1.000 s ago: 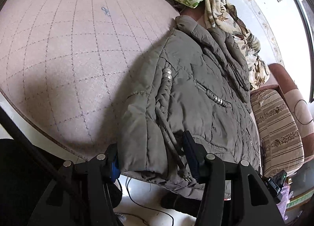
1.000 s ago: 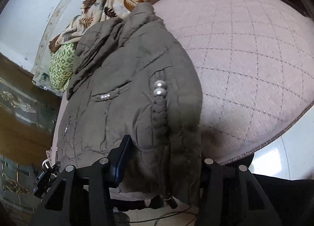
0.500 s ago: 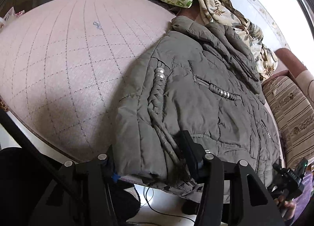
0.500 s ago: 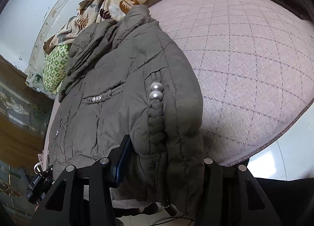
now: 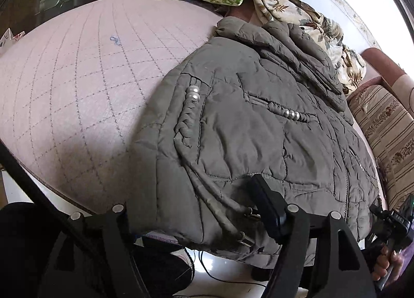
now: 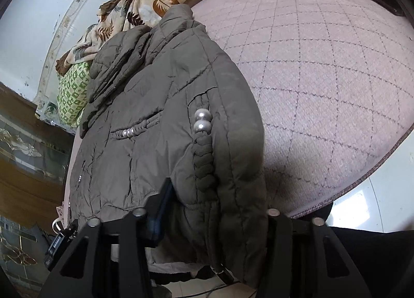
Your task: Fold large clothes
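Looking from the left wrist, the left gripper (image 5: 196,220) clamps the hem of a grey padded jacket (image 5: 258,122) lying folded lengthwise on a quilted bed (image 5: 77,91). From the right wrist, the right gripper (image 6: 214,220) likewise pinches the hem; a crosswise fold seems left.

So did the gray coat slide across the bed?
No, not noticeably. The coat still has its collar by the floral blanket, and its shoulder keeps about the same gap from the blue mark on the mattress.
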A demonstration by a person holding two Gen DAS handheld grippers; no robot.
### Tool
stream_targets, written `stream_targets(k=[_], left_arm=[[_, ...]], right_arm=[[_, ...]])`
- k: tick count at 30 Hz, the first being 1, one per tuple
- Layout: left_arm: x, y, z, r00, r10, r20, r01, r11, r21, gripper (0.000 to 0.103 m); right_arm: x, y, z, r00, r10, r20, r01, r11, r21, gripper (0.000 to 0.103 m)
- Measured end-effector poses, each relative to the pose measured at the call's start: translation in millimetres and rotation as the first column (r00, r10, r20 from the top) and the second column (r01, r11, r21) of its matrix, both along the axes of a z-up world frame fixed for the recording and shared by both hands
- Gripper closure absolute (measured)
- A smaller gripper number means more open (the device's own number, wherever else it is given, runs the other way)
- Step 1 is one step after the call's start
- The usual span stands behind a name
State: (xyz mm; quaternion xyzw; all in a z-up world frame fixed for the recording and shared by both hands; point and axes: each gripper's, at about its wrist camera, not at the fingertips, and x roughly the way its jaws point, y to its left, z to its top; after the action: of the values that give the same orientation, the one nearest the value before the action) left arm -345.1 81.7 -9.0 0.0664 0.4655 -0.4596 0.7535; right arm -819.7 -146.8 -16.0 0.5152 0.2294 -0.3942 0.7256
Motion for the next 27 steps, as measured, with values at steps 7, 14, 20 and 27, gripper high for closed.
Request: stream_targets(k=[7, 14, 20, 27], left_arm=[[0.1, 3.6, 1.3, 1.0, -0.002, -0.009, 0.002, 0.999, -0.035, 0.057], [-4.9, -0.3, 0.0, 1.0, 0.015, 0.018, -0.015, 0.999, -0.03, 0.046], [-8.4, 6.4, 16.3, 0.998, 0.003, 0.068, 0.002, 0.997, -0.073, 0.082], [-34.4, 8.1, 63.1, 0.952, -0.044, 0.302, 0.079, 0.992, -0.103, 0.085]], right_arm=[[3.5, 14.1, 13.8, 1.0, -0.016, 0.019, 0.017, 0.996, -0.082, 0.081], [-3.3, 6.1, -4.5, 0.995, -0.069, 0.074, 0.068, 0.997, 0.021, 0.071], [0.9, 12.7, 15.9, 0.996, -0.041, 0.075, 0.045, 0.997, -0.063, 0.085], [-1.5, 24.2, 52.6, 0.993, 0.006, 0.12, 0.018, 0.981, -0.194, 0.086]])
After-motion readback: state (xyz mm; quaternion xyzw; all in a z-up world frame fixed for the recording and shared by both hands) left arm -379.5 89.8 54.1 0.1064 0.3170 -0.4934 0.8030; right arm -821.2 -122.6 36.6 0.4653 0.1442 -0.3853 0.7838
